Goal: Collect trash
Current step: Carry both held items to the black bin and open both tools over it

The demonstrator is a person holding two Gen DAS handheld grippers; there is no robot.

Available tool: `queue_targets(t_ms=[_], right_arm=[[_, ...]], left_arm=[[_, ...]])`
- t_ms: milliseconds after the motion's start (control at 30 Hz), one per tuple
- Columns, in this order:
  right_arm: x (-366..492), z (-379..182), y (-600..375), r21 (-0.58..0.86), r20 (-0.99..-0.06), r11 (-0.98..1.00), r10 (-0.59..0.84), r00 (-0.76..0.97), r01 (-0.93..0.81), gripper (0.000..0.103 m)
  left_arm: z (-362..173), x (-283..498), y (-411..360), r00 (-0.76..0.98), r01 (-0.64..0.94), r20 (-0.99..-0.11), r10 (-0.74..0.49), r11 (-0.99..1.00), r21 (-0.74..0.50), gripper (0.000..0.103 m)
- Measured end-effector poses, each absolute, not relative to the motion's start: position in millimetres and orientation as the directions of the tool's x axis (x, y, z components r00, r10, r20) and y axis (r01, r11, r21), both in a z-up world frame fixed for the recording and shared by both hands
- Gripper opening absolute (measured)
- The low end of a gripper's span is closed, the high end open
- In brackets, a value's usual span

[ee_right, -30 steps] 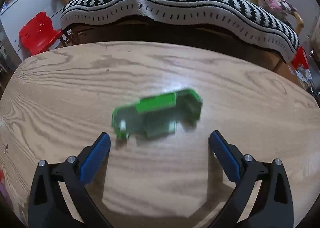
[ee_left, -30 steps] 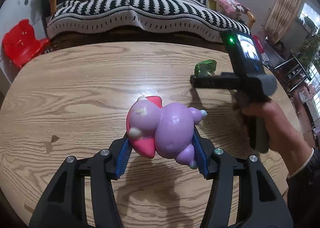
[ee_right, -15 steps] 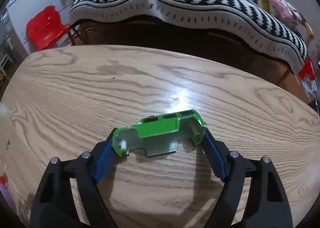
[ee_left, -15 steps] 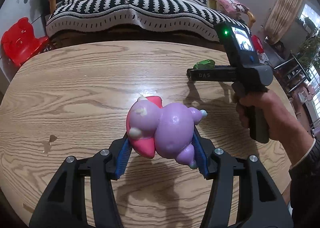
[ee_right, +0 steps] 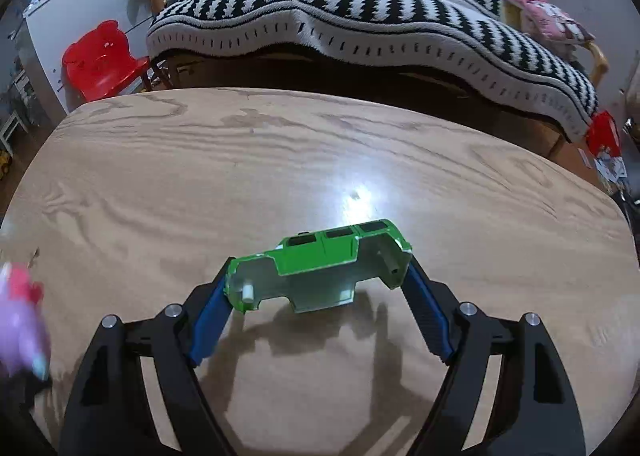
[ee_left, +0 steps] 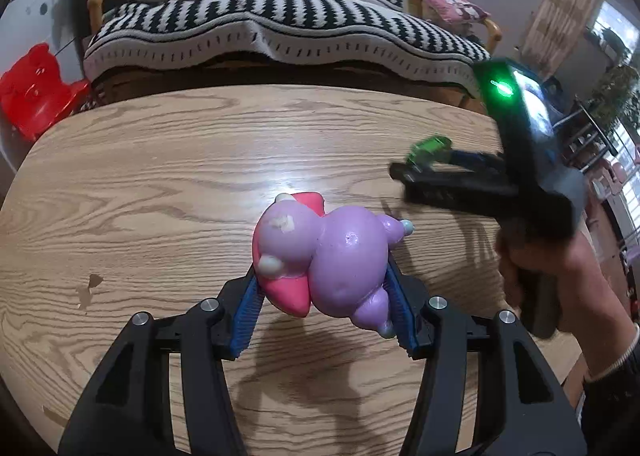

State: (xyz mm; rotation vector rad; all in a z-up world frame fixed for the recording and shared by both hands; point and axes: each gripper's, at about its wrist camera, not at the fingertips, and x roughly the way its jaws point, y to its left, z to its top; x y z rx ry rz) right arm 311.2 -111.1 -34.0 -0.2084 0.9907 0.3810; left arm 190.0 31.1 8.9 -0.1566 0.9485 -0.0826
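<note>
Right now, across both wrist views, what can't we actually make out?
- Trash bin: in neither view, so the drop-off spot is unknown.
- Purple toy figure: left view shows only its back and underside; its face points away. In the right view it is a blur cut by the left edge.
- Green toy car shell: small, blurred and partly behind the right claw in the left view.
</note>
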Motion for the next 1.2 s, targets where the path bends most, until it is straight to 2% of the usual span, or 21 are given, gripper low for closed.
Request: queue_targets(t_ms=[333, 533, 900, 1200], right_arm=[[182, 4, -217, -0.072, -0.826, 0.964, 0.087, 0.558, -0.257, 0.078], [103, 15, -290, -0.005, -0.819, 0.996, 0.046, 0.571, -0.088, 0.078], [3, 21, -402, 0.039, -0.798, 0.988, -0.058, 0.600, 0.148, 0.078], [-58, 16, -510, 0.060, -0.807, 0.931, -0.167, 0.567, 0.360, 0.078]], left_arm=[[11, 166, -17, 0.590, 0.120, -0.792, -0.159, 0.987, -0.109, 0.054], [14, 137, -72, 0.585, 0.253, -0.781, -0.220, 0.964, -0.083, 0.054], [20, 100, -199, 0.536, 0.452, -0.763, -0.363, 0.886, -0.104, 0.054], [16, 70, -308, 0.448, 0.597, -0.743, -0.498, 0.785, -0.166, 0.054]])
